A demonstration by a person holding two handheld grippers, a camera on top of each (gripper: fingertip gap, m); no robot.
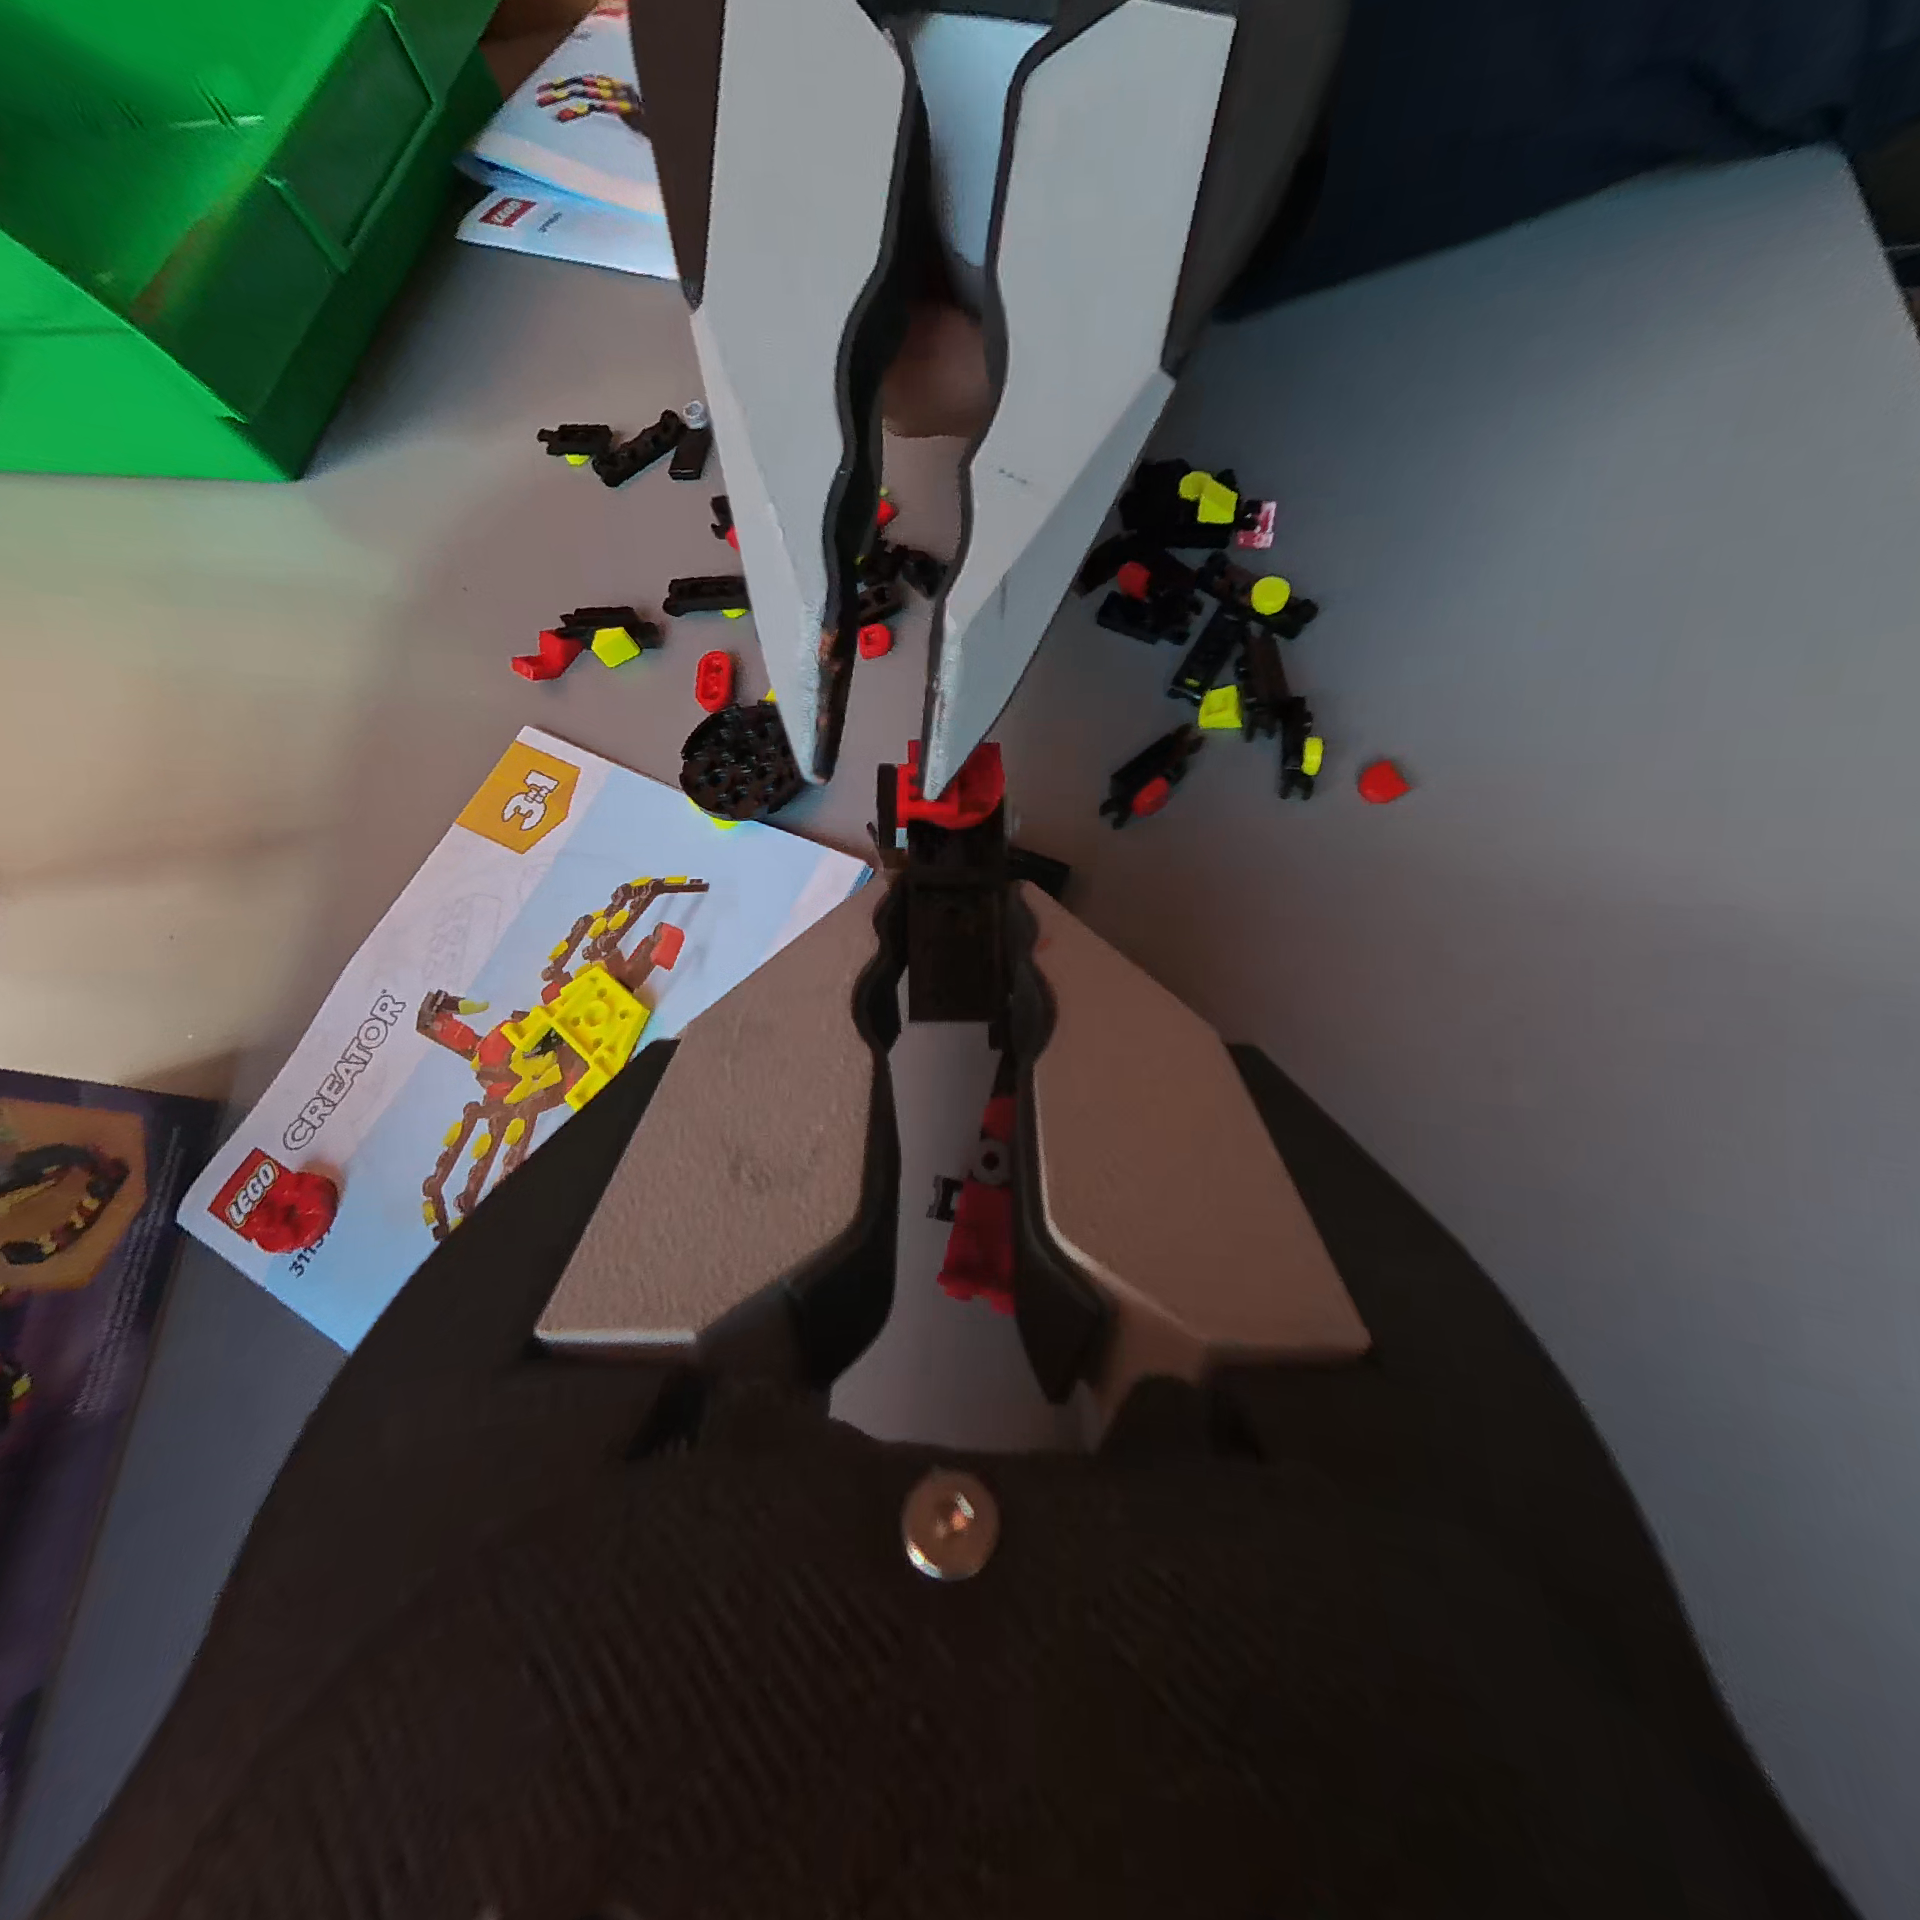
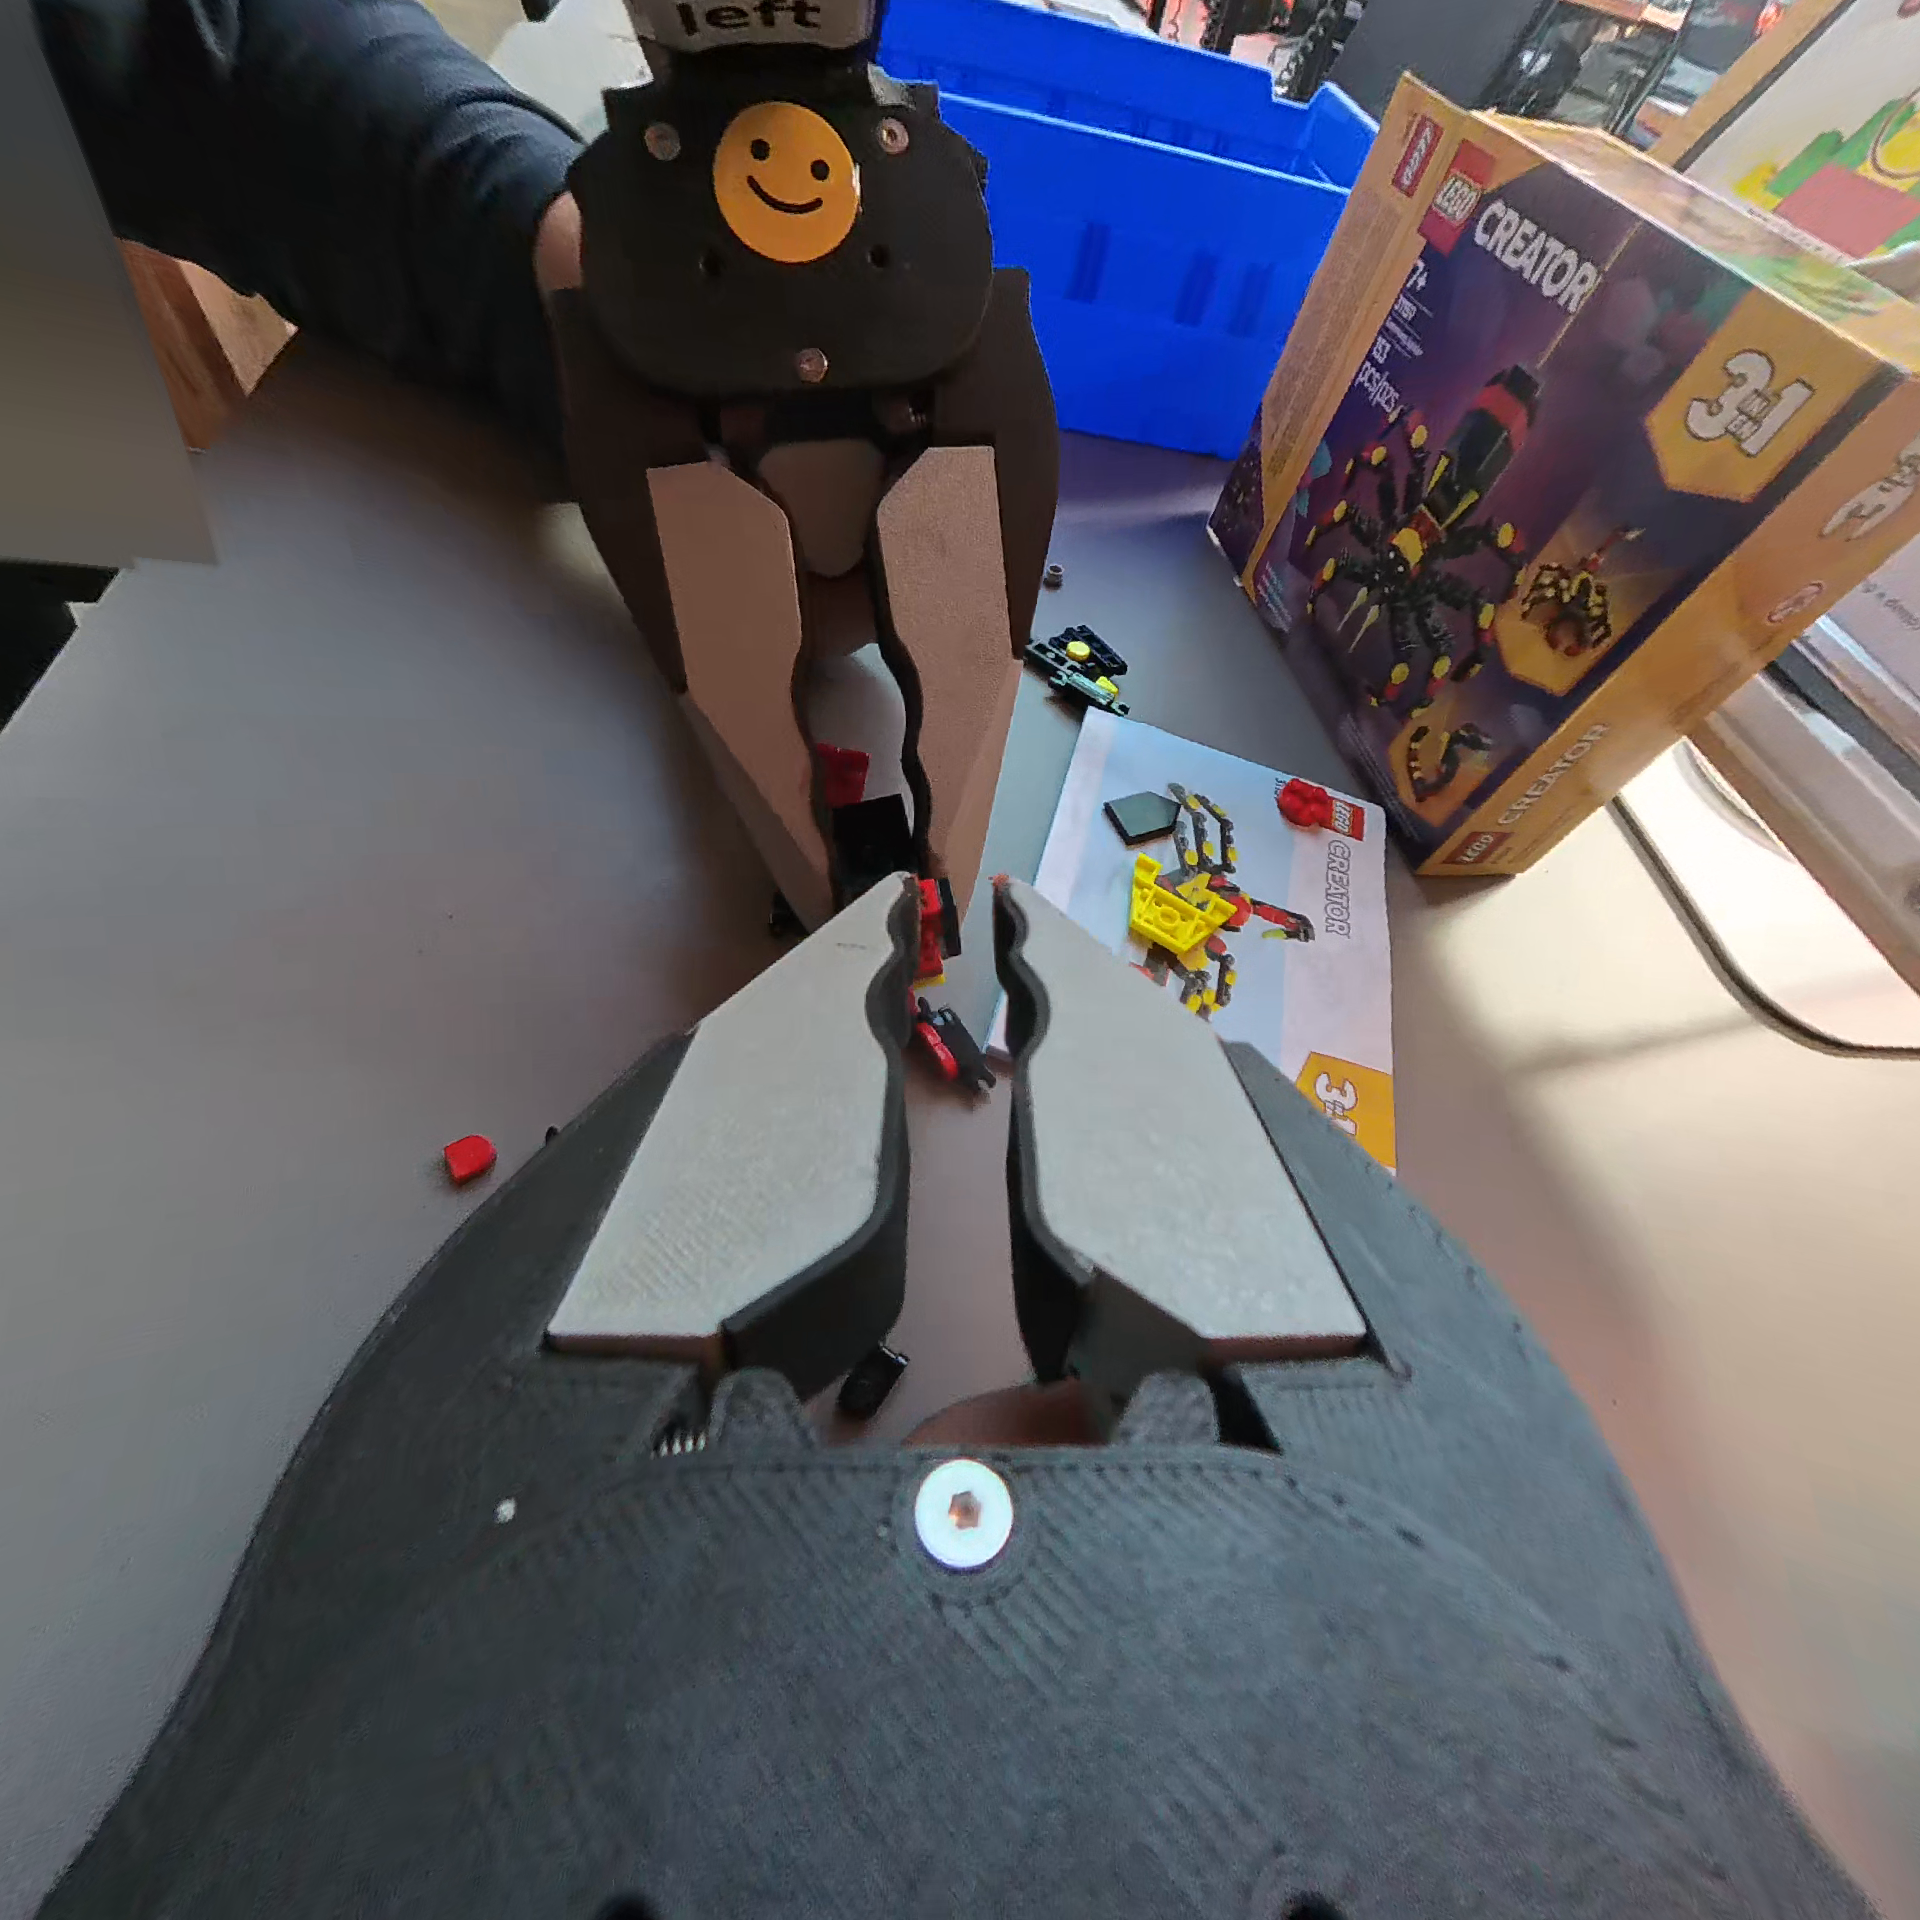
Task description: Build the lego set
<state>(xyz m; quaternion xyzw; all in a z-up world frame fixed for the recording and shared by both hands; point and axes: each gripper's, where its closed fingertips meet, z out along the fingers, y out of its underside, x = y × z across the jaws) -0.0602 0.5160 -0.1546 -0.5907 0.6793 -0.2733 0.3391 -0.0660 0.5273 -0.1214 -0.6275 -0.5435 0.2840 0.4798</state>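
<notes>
My left gripper (image 1: 951, 883) is shut on a small black and red lego assembly (image 1: 951, 935) and holds it over the grey table (image 1: 1558, 935). A red round piece (image 1: 951, 795) sits at the assembly's front end. My right gripper (image 1: 888, 779) reaches in from the far side, jaws a little apart, with one fingertip (image 1: 961, 764) against that red piece. In the right wrist view my right gripper (image 2: 951, 894) is open, and the red piece (image 2: 935, 920) sits beside its left finger. The left gripper (image 2: 883, 873) faces it, with the assembly (image 2: 868, 831) between its fingers.
Loose black, red and yellow pieces (image 1: 1216, 613) lie behind the grippers, with a black round plate (image 1: 738, 764). An instruction booklet (image 1: 499, 1029) (image 2: 1226, 914) carries a yellow piece (image 2: 1169, 909). A green bin (image 1: 187, 208), blue bin (image 2: 1143, 260) and lego box (image 2: 1558, 468) stand around. My left and right fingertips are right by each other.
</notes>
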